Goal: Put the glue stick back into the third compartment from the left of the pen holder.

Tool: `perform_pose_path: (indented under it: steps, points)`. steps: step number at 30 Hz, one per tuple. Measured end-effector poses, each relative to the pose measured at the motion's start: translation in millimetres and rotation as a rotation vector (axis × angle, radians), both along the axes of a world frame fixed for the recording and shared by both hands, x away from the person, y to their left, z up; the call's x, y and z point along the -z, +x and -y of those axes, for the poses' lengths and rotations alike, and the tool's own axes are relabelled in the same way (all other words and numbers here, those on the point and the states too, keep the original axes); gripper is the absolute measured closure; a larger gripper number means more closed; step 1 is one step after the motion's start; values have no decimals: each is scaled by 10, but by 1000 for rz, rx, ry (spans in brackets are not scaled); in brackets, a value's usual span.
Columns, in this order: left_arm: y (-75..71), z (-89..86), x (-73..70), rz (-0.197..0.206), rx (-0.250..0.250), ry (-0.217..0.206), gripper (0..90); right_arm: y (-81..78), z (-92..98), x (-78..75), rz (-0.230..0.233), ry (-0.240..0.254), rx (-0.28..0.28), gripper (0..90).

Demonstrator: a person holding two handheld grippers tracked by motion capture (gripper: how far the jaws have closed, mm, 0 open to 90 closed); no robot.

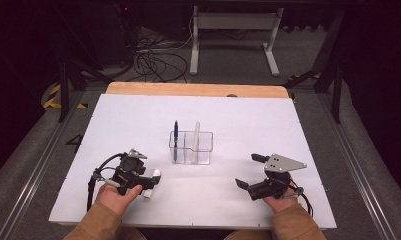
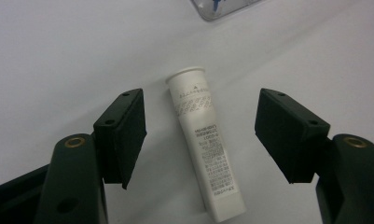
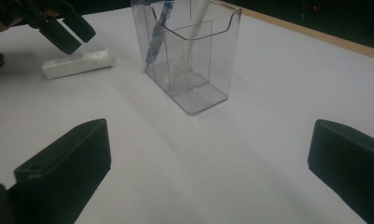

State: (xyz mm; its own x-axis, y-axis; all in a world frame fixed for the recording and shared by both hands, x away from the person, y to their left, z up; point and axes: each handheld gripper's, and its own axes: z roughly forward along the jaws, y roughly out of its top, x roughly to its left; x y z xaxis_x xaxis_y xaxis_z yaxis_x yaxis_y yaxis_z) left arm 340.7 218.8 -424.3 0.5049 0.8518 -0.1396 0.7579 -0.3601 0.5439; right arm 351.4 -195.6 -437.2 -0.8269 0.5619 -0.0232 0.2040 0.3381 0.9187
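A white tube [image 2: 208,140] with small grey print lies flat on the white table, cap end pointing away from me. My left gripper [image 2: 198,101] hangs over it, jaws open on either side, with a gap between each pad and the tube. In the high view the left gripper [image 1: 149,184] is at the near left, the tube's ends [image 1: 157,174] showing past it. My right gripper [image 1: 248,170] stands open at the near right with nothing between its jaws [image 3: 210,140]. The right gripper view shows the tube [image 3: 77,64] far left under the left gripper [image 3: 63,28].
A clear plastic holder [image 1: 203,150] stands mid-table with a blue pen [image 1: 176,135] and a white tube-like stick [image 1: 196,135] upright in separate compartments; the right gripper view shows the holder [image 3: 217,56] close ahead. A wooden edge [image 1: 198,89] borders the table's far side.
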Motion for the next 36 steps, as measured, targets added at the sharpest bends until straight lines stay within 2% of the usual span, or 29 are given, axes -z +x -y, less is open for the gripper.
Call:
perform_pose_path:
  steps: [5,10,18,21,23,25,31,36]
  points:
    - [16,28,38,-4,-13,33,365,-2,-2,2,2,-4,1,0]
    - [27,58,70,-14,-4,60,393,2,-4,9,-1,-8,2,0]
    - [49,92,132,-38,-8,85,435,2,-8,18,-1,-16,1,0]
    - [59,93,138,-49,-14,78,457,7,-6,26,-5,-22,3,1]
    - [56,100,138,-60,-21,83,475,7,-6,30,-5,-24,3,1]
    - [56,113,152,-45,-19,105,499,7,-8,32,-4,-26,3,0]
    - [56,152,171,-65,-8,127,578,5,-12,35,0,-36,6,1]
    - [47,170,174,-58,-32,145,641,1,-21,38,1,-43,5,1]
